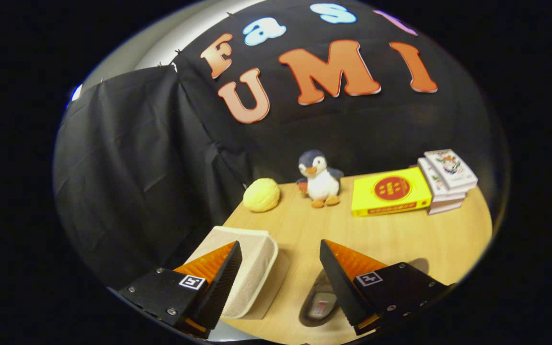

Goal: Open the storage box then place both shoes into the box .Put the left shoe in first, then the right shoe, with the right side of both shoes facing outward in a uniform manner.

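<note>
I hold the hand-held gripper (281, 282) above the table (400, 239), its two fingers spread wide and pinching nothing. The storage box (252, 268), a beige fabric-sided case, lies at about ten o'clock from the midpoint between the fingers, its near end partly hidden behind the left finger; I judge its lid closed, so the opening step is not yet done. One shoe (321, 304), grey with a pale insole, lies low between the fingers at about five o'clock, just beside the right finger and partly covered by it; I cannot tell whether it is the left or the right shoe. No shoe is in the box, so both placements remain. Beyond the fingers, at twelve to two o'clock, stand a yellow ball (261, 194), a toy penguin (319, 179), a yellow box (391, 191) and stacked books (448, 179).
</note>
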A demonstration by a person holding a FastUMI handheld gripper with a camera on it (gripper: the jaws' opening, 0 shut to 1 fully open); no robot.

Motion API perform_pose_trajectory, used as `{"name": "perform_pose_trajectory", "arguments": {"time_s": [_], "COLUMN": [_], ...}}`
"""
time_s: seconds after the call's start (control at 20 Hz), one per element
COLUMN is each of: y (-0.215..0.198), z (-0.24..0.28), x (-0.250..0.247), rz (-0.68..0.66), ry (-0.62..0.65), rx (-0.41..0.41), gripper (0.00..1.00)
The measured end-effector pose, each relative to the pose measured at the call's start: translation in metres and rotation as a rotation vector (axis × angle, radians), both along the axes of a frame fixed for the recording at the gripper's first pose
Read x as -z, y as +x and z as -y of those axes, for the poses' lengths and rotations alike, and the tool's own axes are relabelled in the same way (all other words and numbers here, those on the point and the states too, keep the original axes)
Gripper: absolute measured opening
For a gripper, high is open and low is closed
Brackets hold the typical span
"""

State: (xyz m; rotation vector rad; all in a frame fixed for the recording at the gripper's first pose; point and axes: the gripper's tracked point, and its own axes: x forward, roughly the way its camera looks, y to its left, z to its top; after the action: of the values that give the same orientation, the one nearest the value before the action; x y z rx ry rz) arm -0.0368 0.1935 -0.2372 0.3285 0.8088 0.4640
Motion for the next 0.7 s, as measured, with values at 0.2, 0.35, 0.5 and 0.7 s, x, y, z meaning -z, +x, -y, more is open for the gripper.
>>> {"name": "perform_pose_trajectory", "arguments": {"time_s": [0.2, 0.35, 0.5, 0.7], "y": [-0.018, -0.03, -0.04, -0.044], "z": [-0.028, -0.051, -0.072, -0.085], "x": [0.037, 0.055, 0.072, 0.095], "rz": [-0.154, -0.254, -0.335, -0.374], "ry": [0.066, 0.136, 0.197, 0.255], "rx": [-0.059, -0.101, -0.123, -0.128], "gripper": [0.97, 0.96, 0.96, 0.96]}}
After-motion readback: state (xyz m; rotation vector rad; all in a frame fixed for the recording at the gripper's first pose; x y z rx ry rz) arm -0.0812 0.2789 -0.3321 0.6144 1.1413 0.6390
